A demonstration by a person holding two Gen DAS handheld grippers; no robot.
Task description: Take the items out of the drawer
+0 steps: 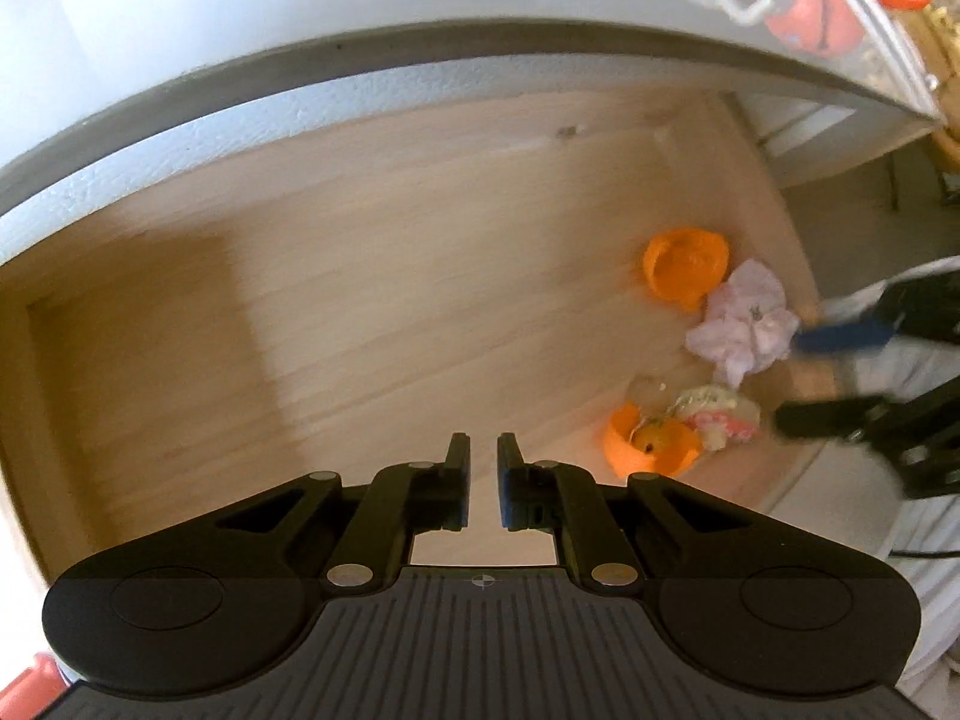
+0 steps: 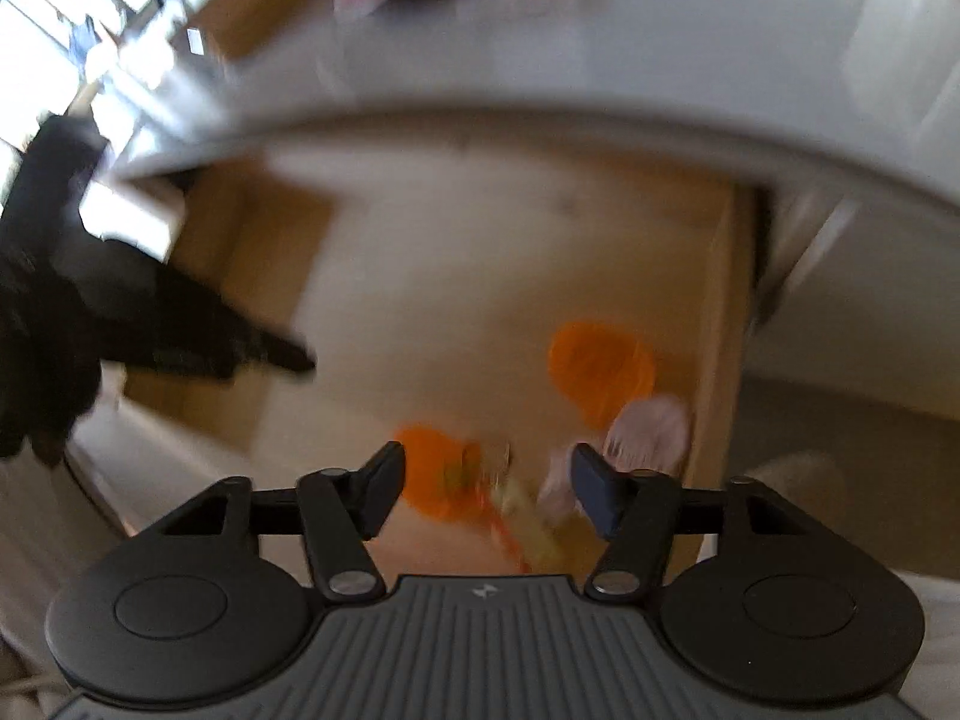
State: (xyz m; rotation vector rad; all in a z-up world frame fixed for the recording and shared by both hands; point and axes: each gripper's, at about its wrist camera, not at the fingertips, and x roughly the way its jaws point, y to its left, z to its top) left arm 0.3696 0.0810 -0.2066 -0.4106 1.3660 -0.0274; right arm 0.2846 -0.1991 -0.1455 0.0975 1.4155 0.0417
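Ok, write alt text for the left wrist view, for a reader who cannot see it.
An open wooden drawer seen from above, with two orange cups, a pale pink cloth and a small toy clustered at its right side. The left gripper hovers nearly shut and empty; the right gripper reaches in beside the cloth.

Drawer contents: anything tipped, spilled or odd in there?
Yes. The items are heaped in one corner of the drawer; the rest of its floor is bare. The nearer orange cup lies on its side with a small toy in its mouth, against a crumpled wrapper and pink cloth. No liquid or damage visible.
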